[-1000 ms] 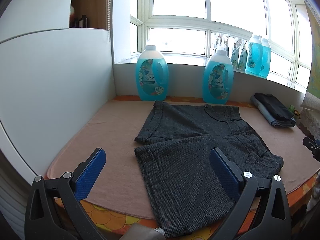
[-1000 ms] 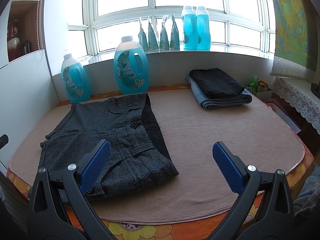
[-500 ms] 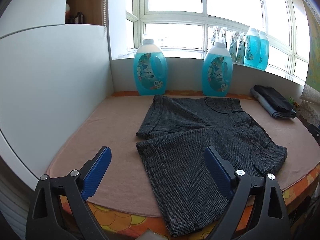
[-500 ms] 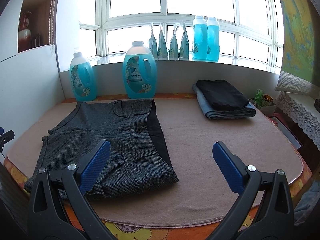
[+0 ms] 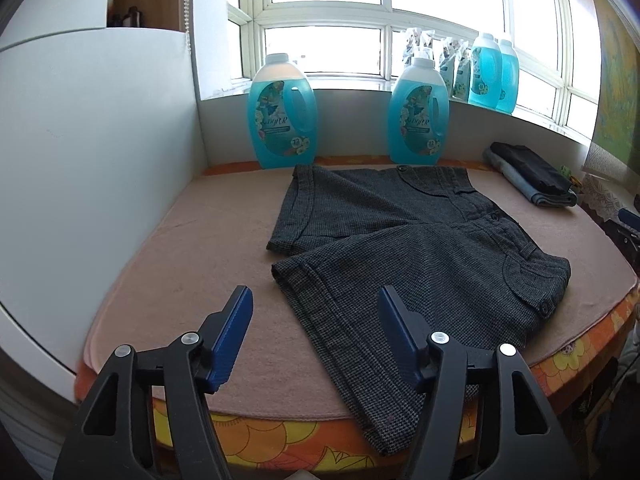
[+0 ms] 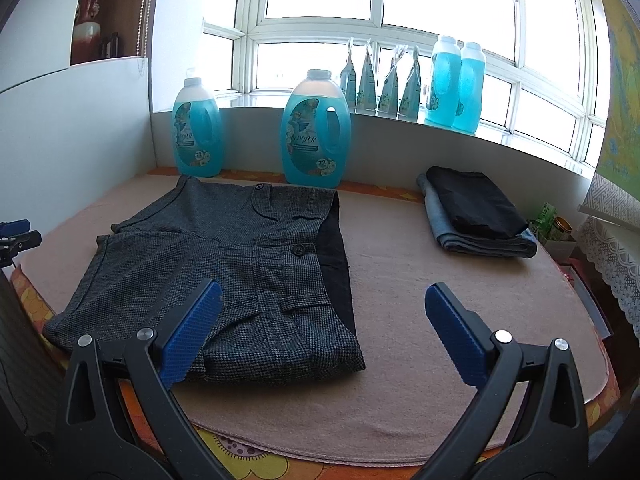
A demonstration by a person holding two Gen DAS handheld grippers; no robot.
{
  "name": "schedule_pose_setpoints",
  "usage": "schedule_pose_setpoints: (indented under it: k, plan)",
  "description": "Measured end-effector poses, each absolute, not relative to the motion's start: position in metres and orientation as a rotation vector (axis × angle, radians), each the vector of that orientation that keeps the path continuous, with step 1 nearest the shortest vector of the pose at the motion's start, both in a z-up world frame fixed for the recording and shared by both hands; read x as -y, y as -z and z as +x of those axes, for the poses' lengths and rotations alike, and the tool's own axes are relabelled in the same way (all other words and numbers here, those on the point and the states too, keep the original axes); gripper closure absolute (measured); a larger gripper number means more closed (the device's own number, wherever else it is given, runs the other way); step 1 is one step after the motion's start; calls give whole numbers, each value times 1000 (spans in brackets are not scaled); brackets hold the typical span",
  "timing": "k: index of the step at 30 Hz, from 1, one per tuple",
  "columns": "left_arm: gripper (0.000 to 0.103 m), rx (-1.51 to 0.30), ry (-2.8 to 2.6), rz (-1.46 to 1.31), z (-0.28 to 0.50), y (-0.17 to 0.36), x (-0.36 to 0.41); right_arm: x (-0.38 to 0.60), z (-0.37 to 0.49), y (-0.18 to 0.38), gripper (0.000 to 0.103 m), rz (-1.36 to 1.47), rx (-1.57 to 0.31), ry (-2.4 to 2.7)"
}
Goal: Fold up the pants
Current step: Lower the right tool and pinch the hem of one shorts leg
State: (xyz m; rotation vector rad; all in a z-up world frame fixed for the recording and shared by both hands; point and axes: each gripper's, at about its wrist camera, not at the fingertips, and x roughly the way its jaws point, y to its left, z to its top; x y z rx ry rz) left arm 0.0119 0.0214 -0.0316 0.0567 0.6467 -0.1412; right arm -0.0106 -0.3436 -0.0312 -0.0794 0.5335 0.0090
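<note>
Change: both views sit a little farther back than a second ago, and the left hand-held gripper [image 5: 316,334] has narrowed its gap somewhat; the right hand-held gripper [image 6: 320,328] keeps the same wide spread.
Pants: grey checked shorts [image 5: 404,248] lie flat on the pink mat [image 5: 192,264] covering the tabletop [image 5: 280,444], waistband toward the right, both legs toward the left, the nearer leg hanging over the front edge.
Progress: no fold shows yet (the garment looks merely spread out), so by my reading the whole fold is left to do.
Left hand-held gripper: fingers apart, holding nothing, hovering above the mat just short of the nearer leg's hem.
Right hand-held gripper: fingers wide apart, holding nothing, poised over the front edge with its left finger [image 6: 192,332] above the waistband corner, not touching cloth as far as I can tell.
Finished pile: folded clothes [image 6: 476,212] rest at the far right of the mat, well apart from the shorts.
Backdrop: blue detergent bottles [image 5: 282,116] stand behind the shorts.
</note>
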Motion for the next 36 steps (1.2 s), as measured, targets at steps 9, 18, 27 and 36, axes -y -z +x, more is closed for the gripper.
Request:
schedule_pose_setpoints:
  k: [9,18,27,36]
  plan:
    - [56,-679,159,48,48,32,-43,344,26,28,16,-88,-585,-79]
    - [66,-714,189,54,90,31,-49,344,72,36,30,-91,-689,-146]
    - [71,-764,203,77,115,43,-44,323,71,55,50,-164,-781,-434]
    - [71,-793,226,64,113,48,-43,254,16,98,50,-483,-883,-747]
